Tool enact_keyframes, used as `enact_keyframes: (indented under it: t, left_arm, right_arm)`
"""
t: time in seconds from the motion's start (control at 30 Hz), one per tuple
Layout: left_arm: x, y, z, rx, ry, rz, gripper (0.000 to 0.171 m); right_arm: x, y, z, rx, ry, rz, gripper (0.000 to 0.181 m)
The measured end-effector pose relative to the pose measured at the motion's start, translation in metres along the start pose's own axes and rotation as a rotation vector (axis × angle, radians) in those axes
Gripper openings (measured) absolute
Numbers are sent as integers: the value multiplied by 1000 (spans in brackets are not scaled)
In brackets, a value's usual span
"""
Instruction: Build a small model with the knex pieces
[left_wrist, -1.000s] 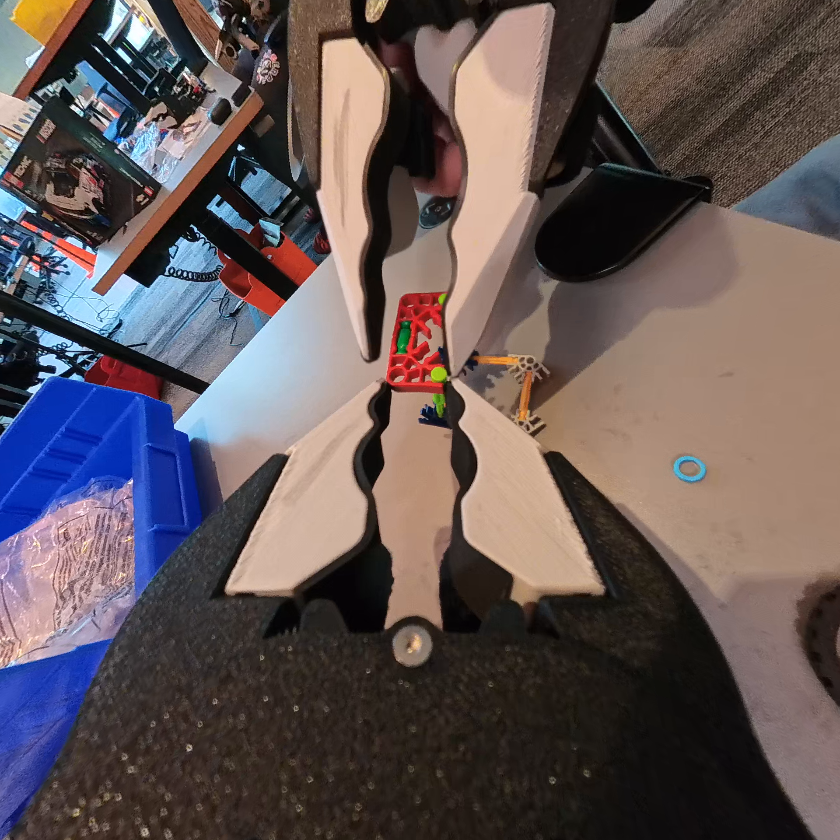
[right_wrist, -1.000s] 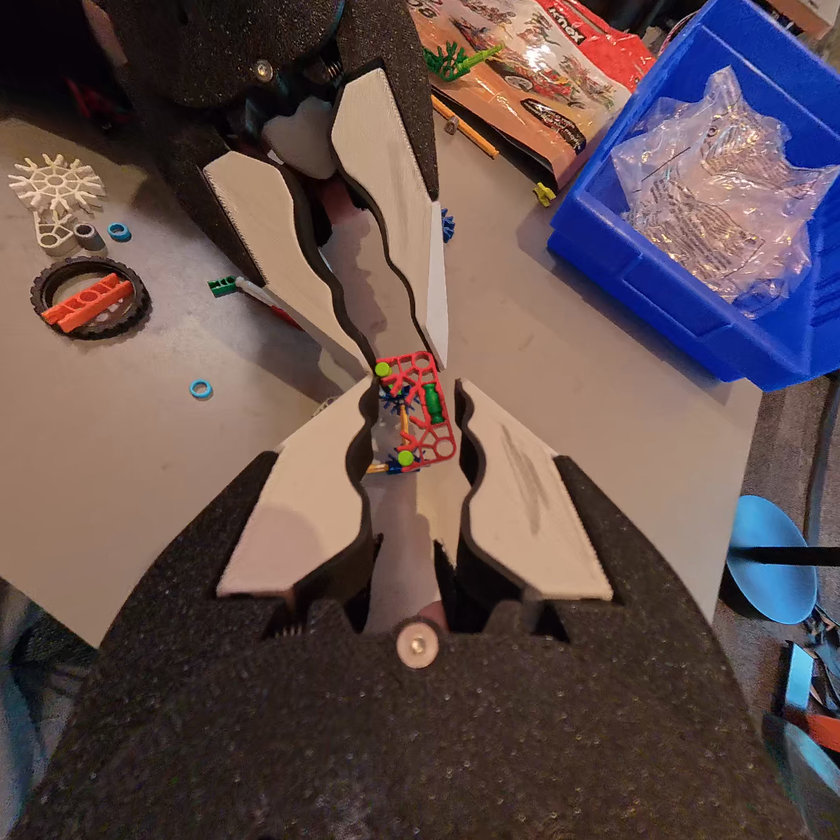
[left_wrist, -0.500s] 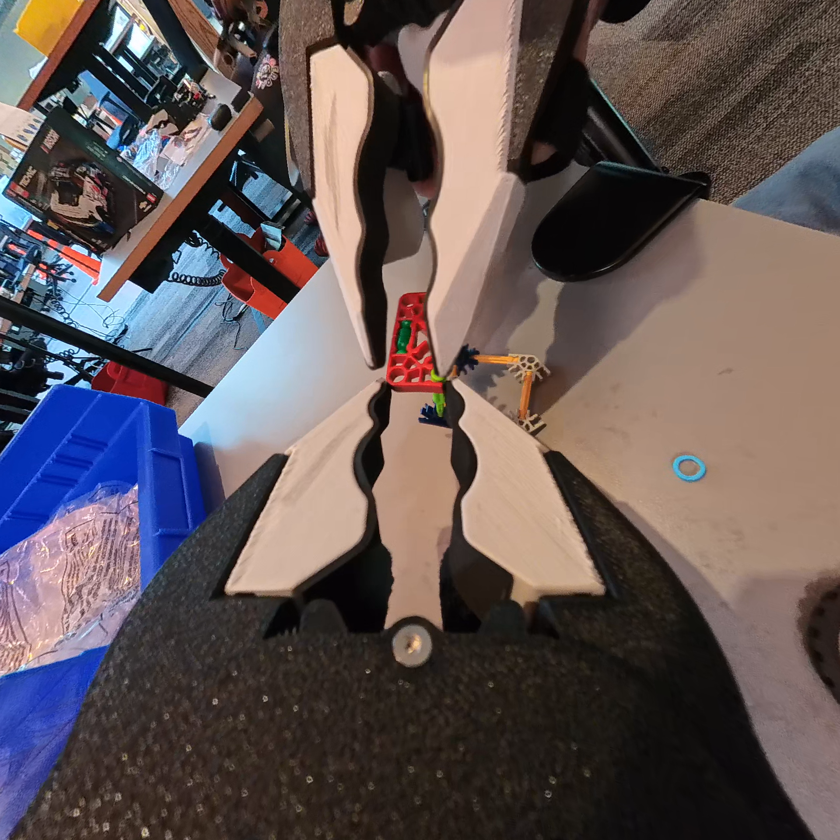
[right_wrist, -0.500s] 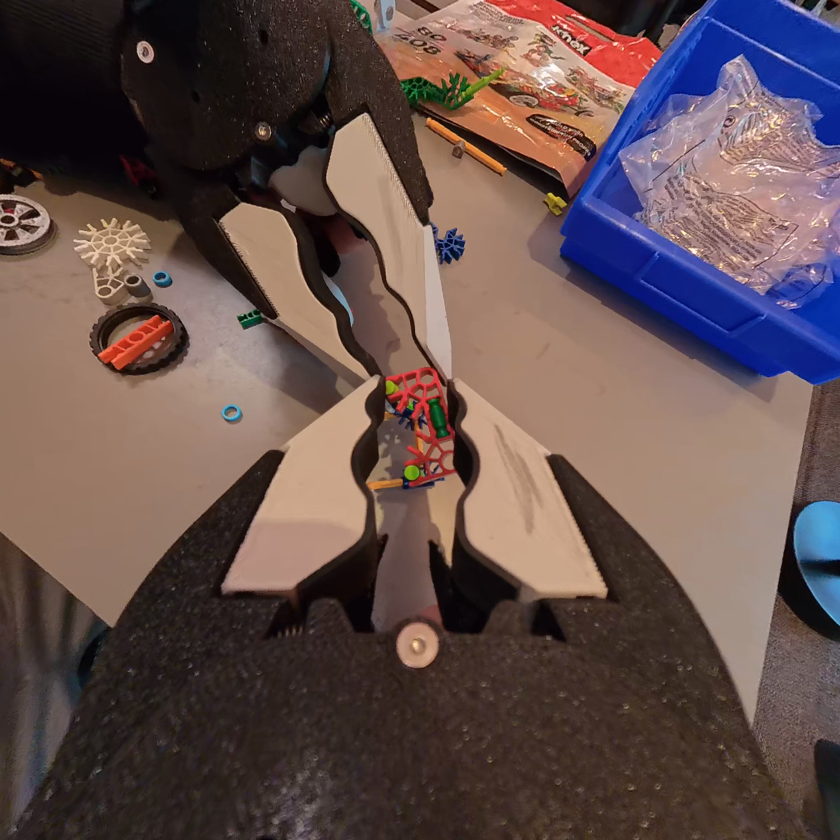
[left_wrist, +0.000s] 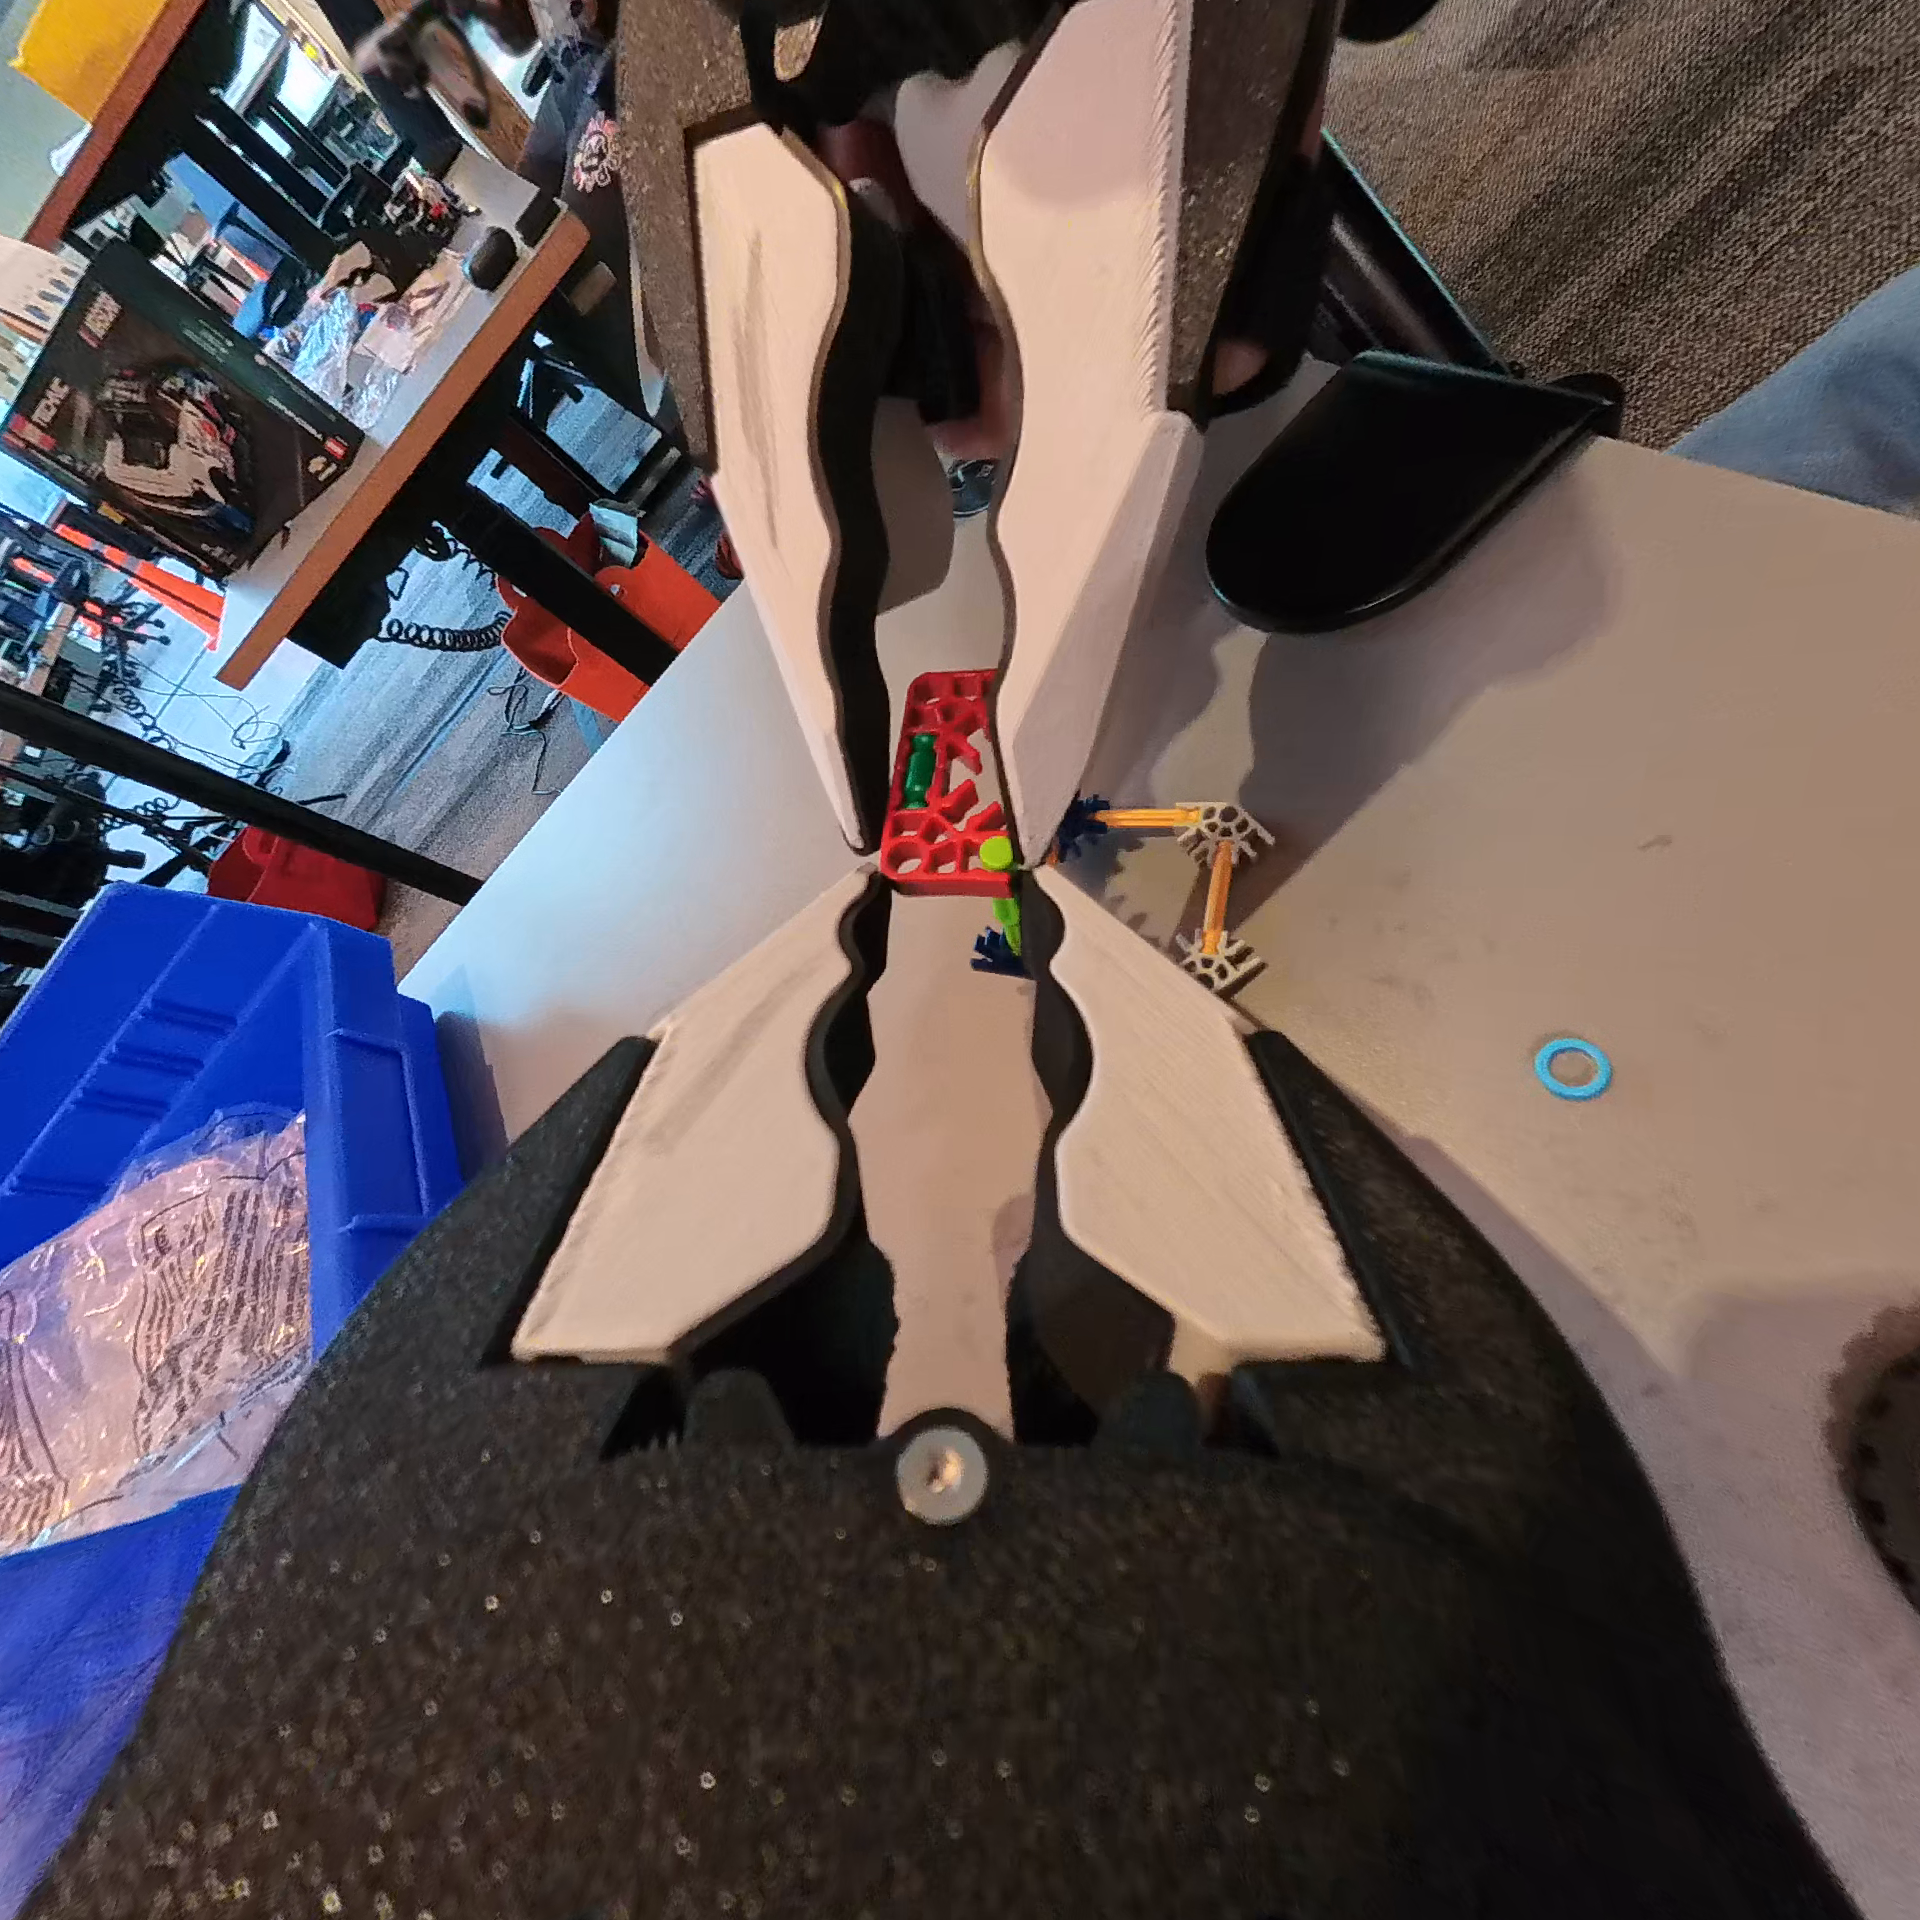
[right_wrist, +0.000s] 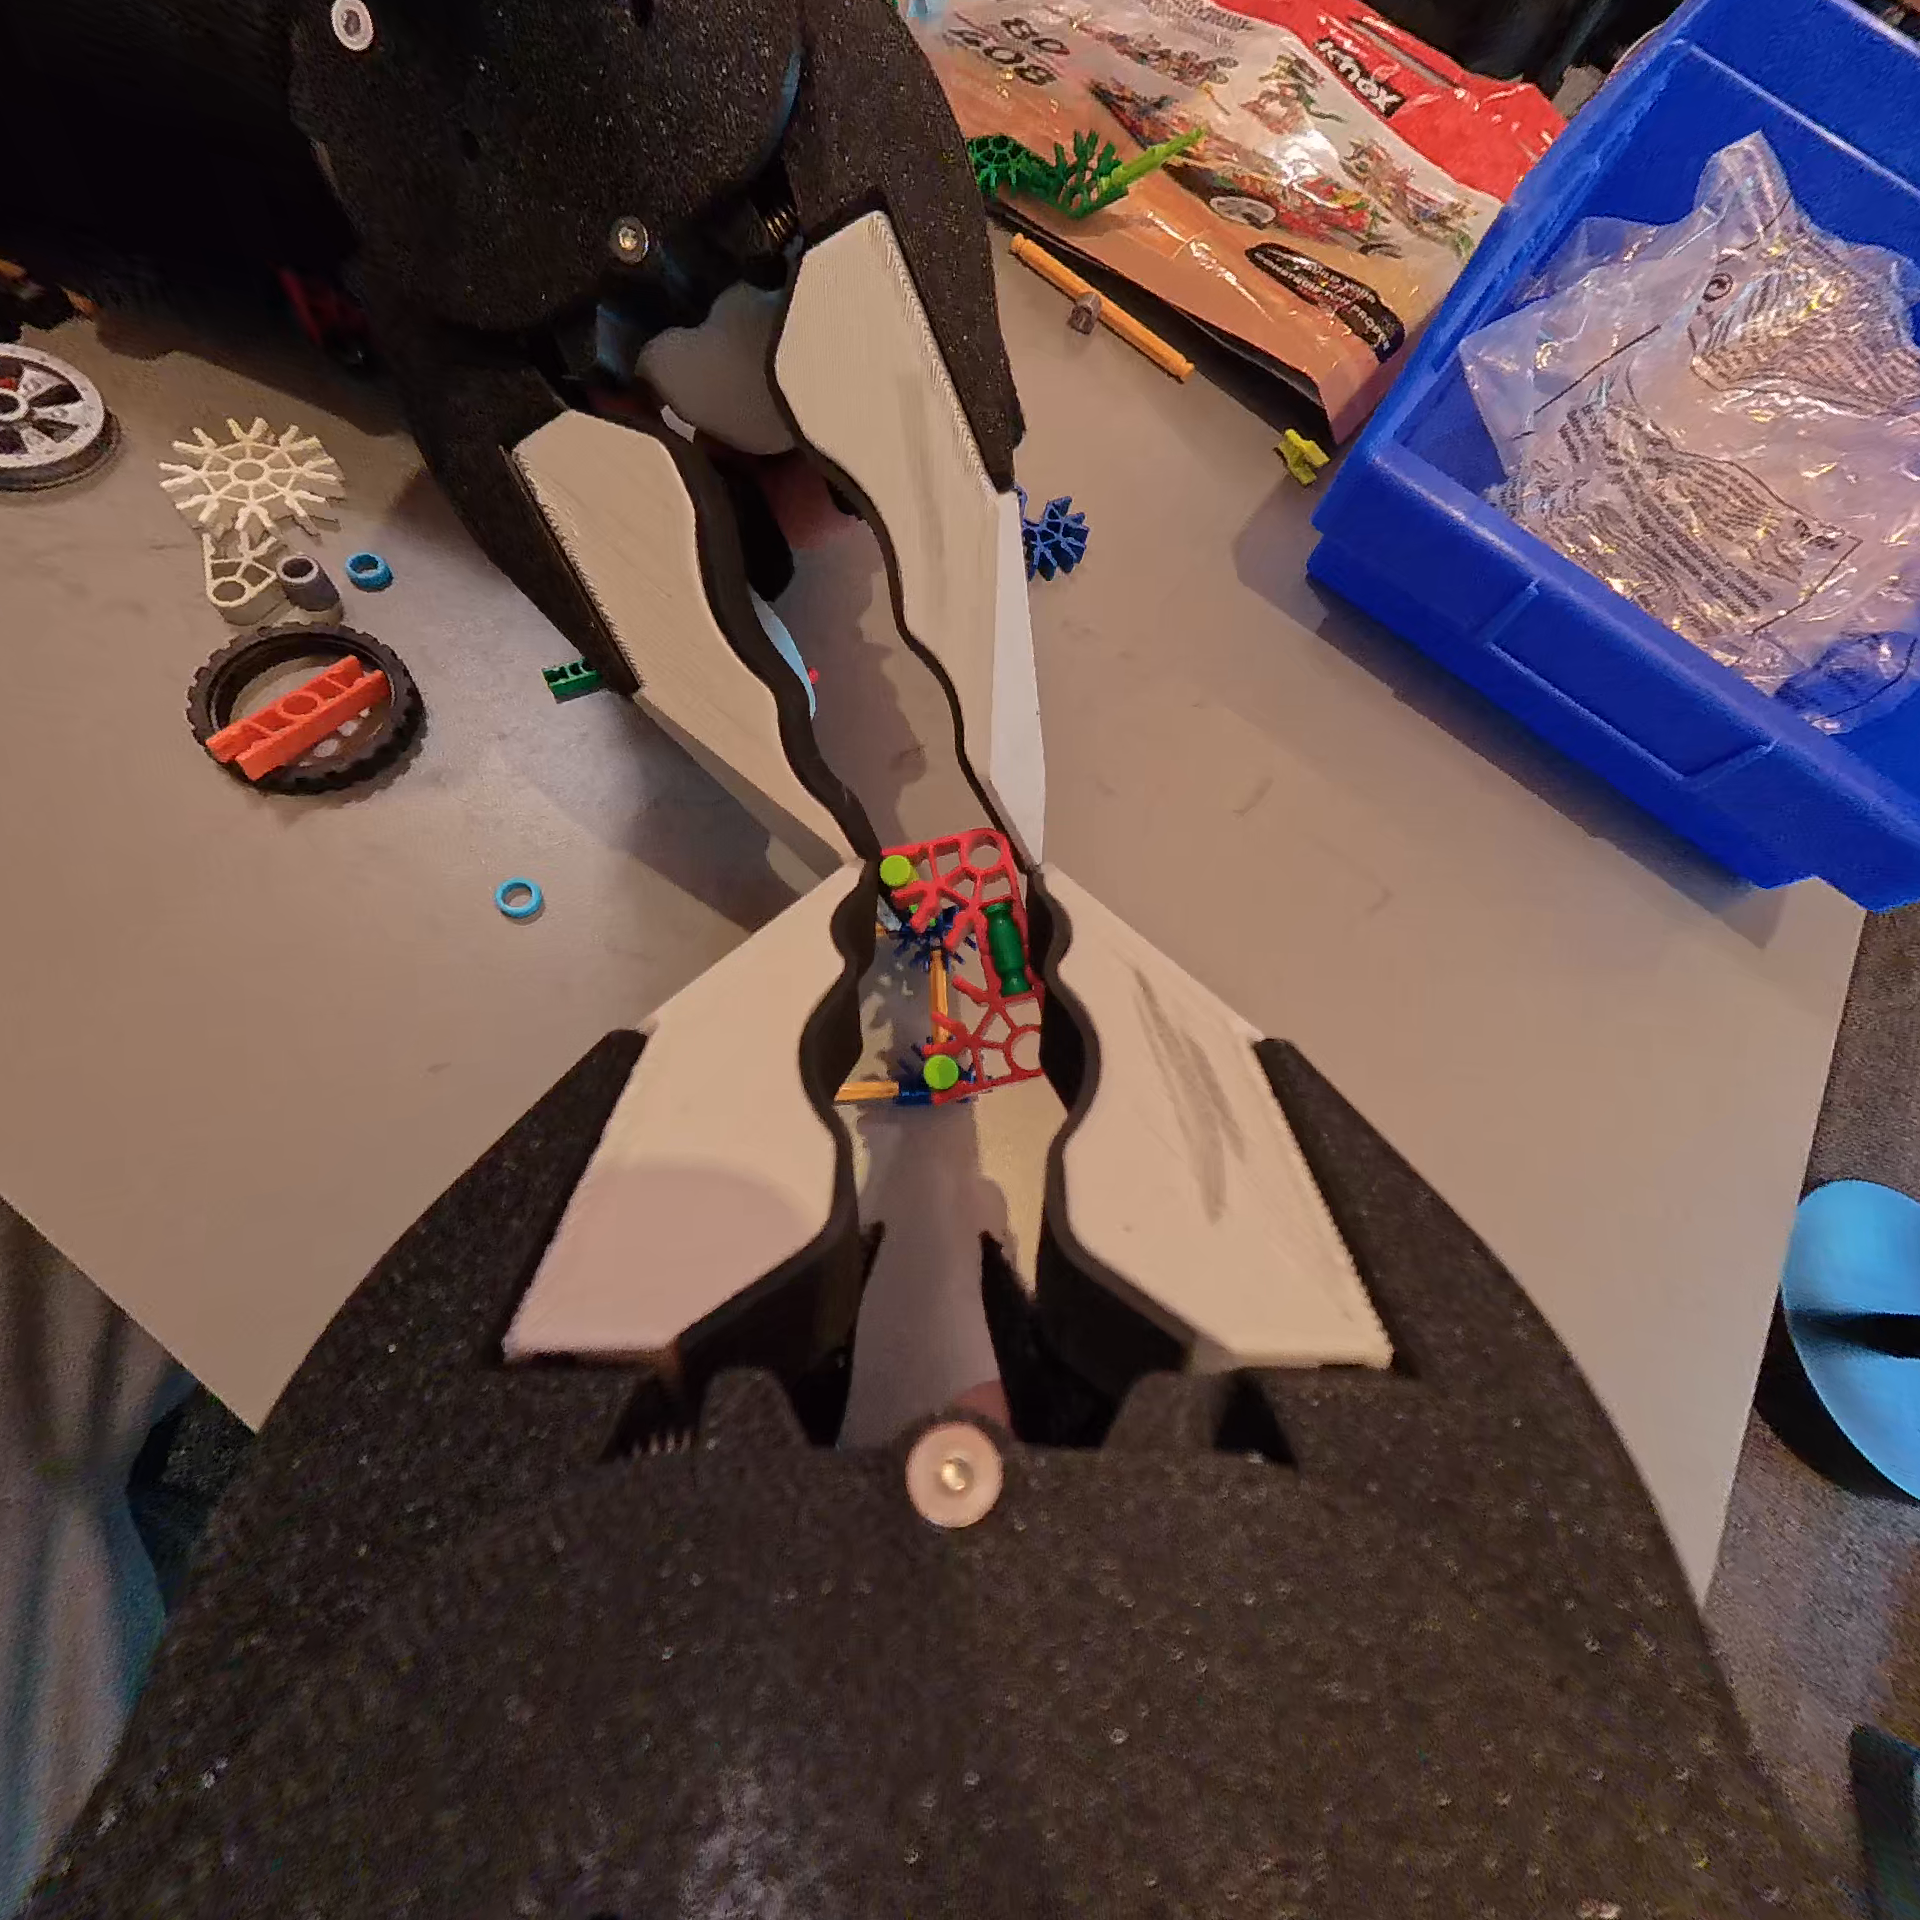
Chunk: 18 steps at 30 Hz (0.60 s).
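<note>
Both claws clamped on one red panel.
Your left claw (left_wrist: 948, 871) and right claw (right_wrist: 948, 871) grip the red panel (right_wrist: 977, 961) (rods attached) above the worktop (right_wrist: 1351, 935).

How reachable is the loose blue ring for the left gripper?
Probably not yet: the left gripper has its jaws shut on the red panel, which the right gripper also grips. The blue ring lies uncovered on the table.

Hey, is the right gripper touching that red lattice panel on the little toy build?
Touching. In the right wrist view the right gripper has both fingers closed against the red lattice panel, with no gap showing on its right edge.
</note>
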<state>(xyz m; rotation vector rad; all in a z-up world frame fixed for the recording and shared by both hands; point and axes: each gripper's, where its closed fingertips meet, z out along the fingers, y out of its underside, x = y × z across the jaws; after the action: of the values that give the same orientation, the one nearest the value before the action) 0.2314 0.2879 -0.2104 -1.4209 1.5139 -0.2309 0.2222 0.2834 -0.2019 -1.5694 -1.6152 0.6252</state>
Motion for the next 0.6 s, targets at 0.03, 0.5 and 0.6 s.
enact_keyframes:
  t: [0.03,0.5,0.6]
  left_arm:
    - [0,0,0,2,1,-1,22]
    - [4,2,3,-16,11,-13,20]
    - [4,2,3,-23,17,-19,20]
  right_arm:
    - [0,0,0,6,1,4,27]
    - [-1,3,2,4,32,-50,21]
    - [-1,3,3,5,38,-57,20]
